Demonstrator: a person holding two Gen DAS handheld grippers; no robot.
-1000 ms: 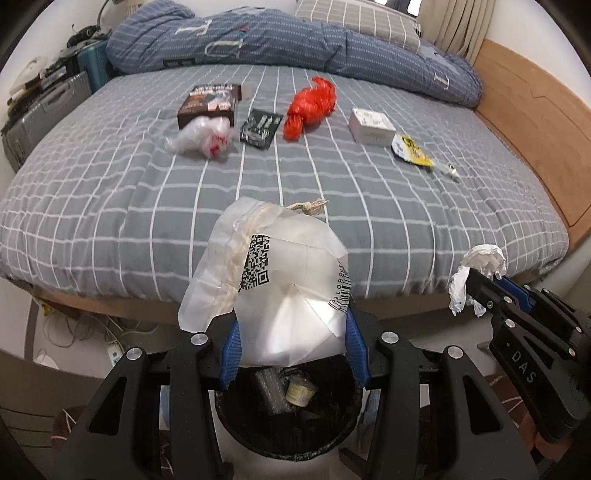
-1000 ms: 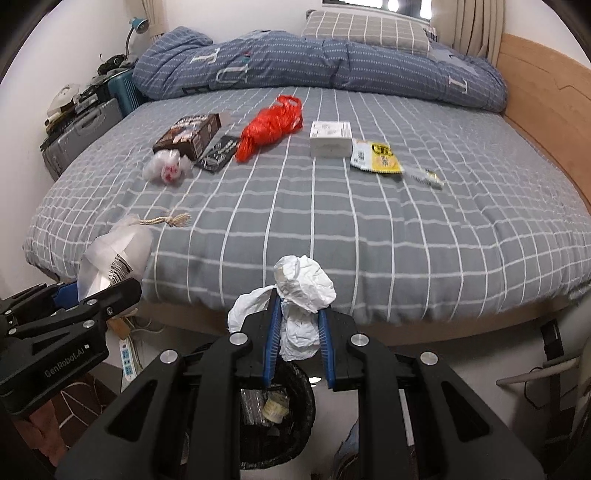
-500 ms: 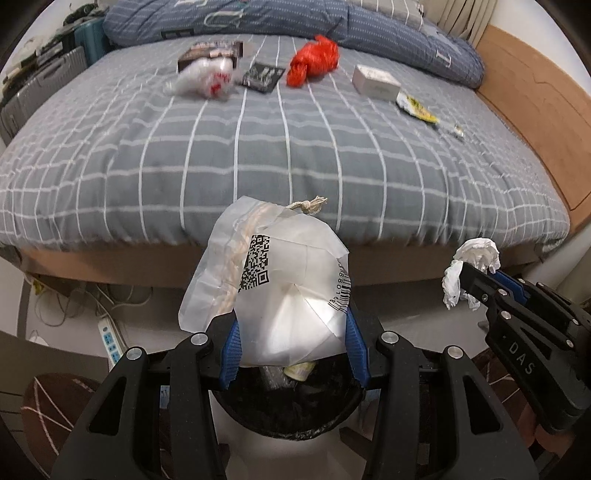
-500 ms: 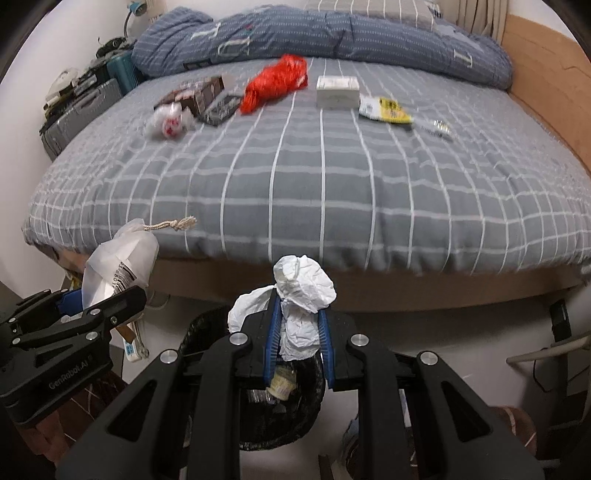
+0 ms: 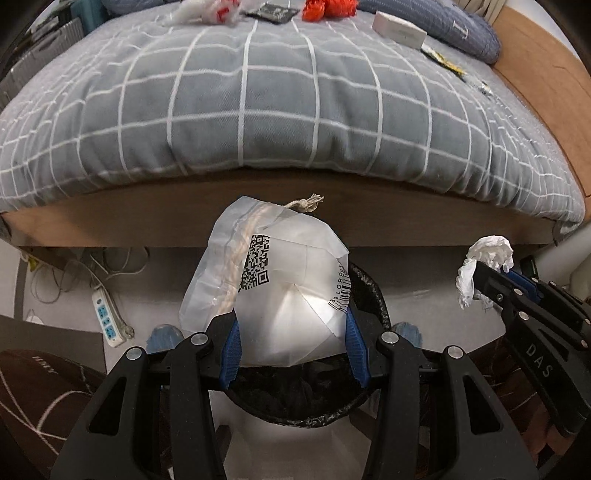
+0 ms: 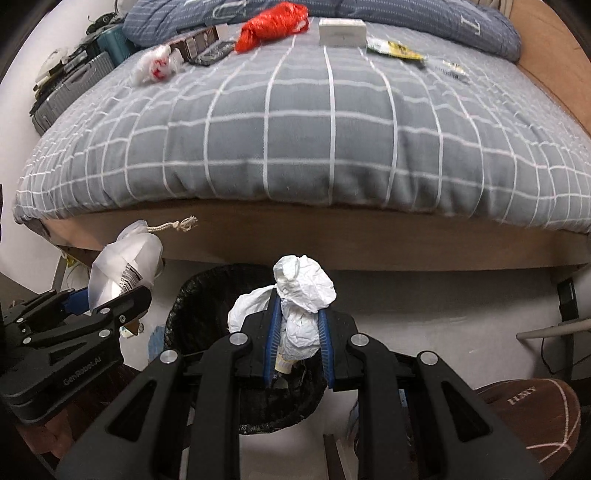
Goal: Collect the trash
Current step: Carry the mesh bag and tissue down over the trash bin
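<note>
Now, change since a second ago: both hand-held grippers have dropped toward the floor; the bed top, then seen whole, is now tipped away, and the bin fills more of the lower view.
Left hand-held gripper (image 5: 291,328): clenched on the translucent plastic bag (image 5: 273,280), which bears a QR code and a frayed cord end; tilted steeply down, the bag hanging over the bin's rim.
Right hand-held gripper (image 6: 297,332): clamped tight on the crumpled white tissue (image 6: 299,291); also angled steeply down, above the bin's right side.
Trash bin (image 5: 369,295): black-lined, on the floor just before the bed's wooden base; some litter lies inside it.
Bed (image 6: 332,129): grey checked cover; on its far part lie a red plastic bag (image 6: 271,24), a white box (image 6: 341,31), a white-and-red wad (image 6: 155,66), a yellow wrapper (image 6: 395,48) and a dark box (image 6: 195,42).
Floor: a power strip (image 5: 107,317) with cables lies left of the bin; a brown rug (image 6: 532,417) lies to its right.
</note>
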